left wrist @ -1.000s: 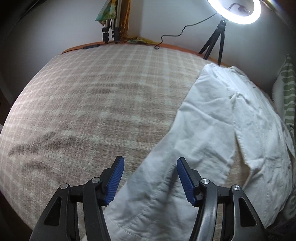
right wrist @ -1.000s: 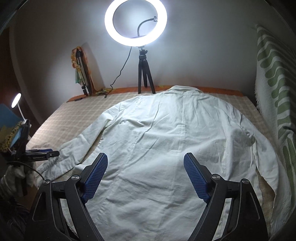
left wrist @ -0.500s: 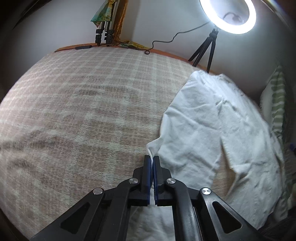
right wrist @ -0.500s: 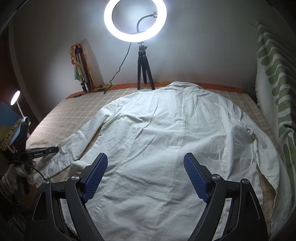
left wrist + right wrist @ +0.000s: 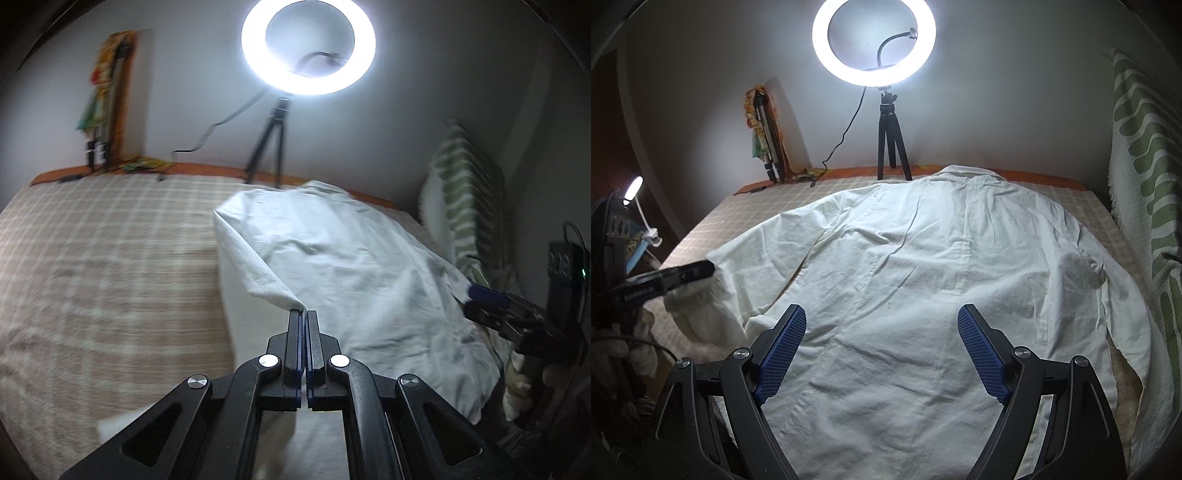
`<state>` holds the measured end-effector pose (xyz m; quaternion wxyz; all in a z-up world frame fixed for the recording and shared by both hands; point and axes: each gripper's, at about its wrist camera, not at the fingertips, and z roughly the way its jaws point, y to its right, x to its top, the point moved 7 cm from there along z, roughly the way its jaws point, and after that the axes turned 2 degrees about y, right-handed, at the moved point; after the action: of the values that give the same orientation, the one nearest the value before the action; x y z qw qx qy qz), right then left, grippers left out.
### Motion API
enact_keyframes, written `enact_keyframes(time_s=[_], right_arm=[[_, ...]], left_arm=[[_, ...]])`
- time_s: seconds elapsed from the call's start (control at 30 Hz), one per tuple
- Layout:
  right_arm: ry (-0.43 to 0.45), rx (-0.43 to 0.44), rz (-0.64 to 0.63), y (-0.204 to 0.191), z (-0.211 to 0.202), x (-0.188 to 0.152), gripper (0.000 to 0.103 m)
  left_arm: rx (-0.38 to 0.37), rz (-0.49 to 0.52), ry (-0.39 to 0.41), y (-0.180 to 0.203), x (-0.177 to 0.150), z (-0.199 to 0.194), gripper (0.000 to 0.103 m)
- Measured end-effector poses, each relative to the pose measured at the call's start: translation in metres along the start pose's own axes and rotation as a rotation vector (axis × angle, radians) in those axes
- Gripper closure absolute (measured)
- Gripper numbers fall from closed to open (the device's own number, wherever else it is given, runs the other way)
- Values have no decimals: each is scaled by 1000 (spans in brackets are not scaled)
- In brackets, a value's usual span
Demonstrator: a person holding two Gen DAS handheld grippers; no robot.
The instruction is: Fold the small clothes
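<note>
A: What is shown in the left wrist view?

B: The left gripper (image 5: 303,314) is seen with its jaws pressed together on a fold of the white shirt (image 5: 351,266). The pinched cloth belongs to the sleeve (image 5: 258,266), which is drawn up off the bed (image 5: 103,258) into a taut ridge running from the shoulder to the jaws. The checked bed cover is left bare on the left of the view. The right gripper (image 5: 480,293) is seen at the far right edge, beside the shirt's other side.

A: And in the right wrist view?

B: The right gripper (image 5: 882,350) is held with its jaws spread wide and nothing between them; the blue pads (image 5: 783,347) are seen above the lower back of the shirt (image 5: 942,277). The shirt is laid flat on the bed (image 5: 713,225), back upward, with the collar (image 5: 971,173) at the far edge near the wall. Its right sleeve (image 5: 1123,306) is stretched along the right side, next to a green-and-white patterned cloth (image 5: 1145,166). Its left sleeve (image 5: 750,258) is lifted and doubled at the left, where the left gripper (image 5: 709,267) is closed on it.

A: What else is depicted?

B: A lit ring light (image 5: 873,40) on a small black tripod (image 5: 890,147) is placed at the far edge of the bed, and a folded tripod (image 5: 766,144) is leaned against the wall.
</note>
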<state>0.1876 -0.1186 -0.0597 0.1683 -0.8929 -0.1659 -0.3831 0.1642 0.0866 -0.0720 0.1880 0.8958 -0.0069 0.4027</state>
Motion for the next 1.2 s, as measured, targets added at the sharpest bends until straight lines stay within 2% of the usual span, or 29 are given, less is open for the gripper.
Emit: enact_keyframes(time_s=[0.2, 0.33, 0.37, 0.4, 0.43, 0.5, 0.67, 0.73, 0.8, 0.83, 0.9, 0.97, 1.1, 1.2], right_arm=[[-14, 19, 57, 17, -4, -4, 22], [-35, 39, 103, 28, -3, -9, 22], [-40, 41, 108, 29, -2, -10, 22], [-49, 48, 114, 30, -1, -12, 22], [-56, 52, 116, 30, 0, -13, 22], [-72, 60, 117, 30, 2, -17, 22], [-123, 135, 149, 24, 8, -30, 22], [-163, 182, 176, 18, 12, -41, 22], [-197, 229, 191, 10, 15, -51, 22], [-214, 252, 195, 4, 16, -57, 22], [-243, 294, 204, -8, 19, -65, 22], [-269, 358, 242, -20, 23, -70, 22], [-315, 494, 309, -46, 27, -77, 22], [-317, 537, 301, -64, 28, -76, 22]], left_arm=[[-31, 152, -80, 62, -23, 31, 103], [-40, 213, -138, 80, -37, 46, 103], [-34, 226, -150, 81, -41, 48, 100], [-30, 236, -156, 82, -43, 49, 85], [-27, 242, -162, 83, -46, 48, 66], [-46, 241, -160, 83, -49, 41, 60], [-63, 229, -116, 68, -47, 9, 59], [-52, 169, -97, 48, -44, -3, 59], [-75, 81, -93, 27, -44, -11, 59], [-74, 53, -101, 19, -45, -12, 60], [-12, 30, -118, 1, -51, -8, 63], [13, 11, -170, -9, -63, 2, 66], [-13, -50, -259, -15, -81, 24, 68], [-7, -45, -292, -12, -86, 39, 67]])
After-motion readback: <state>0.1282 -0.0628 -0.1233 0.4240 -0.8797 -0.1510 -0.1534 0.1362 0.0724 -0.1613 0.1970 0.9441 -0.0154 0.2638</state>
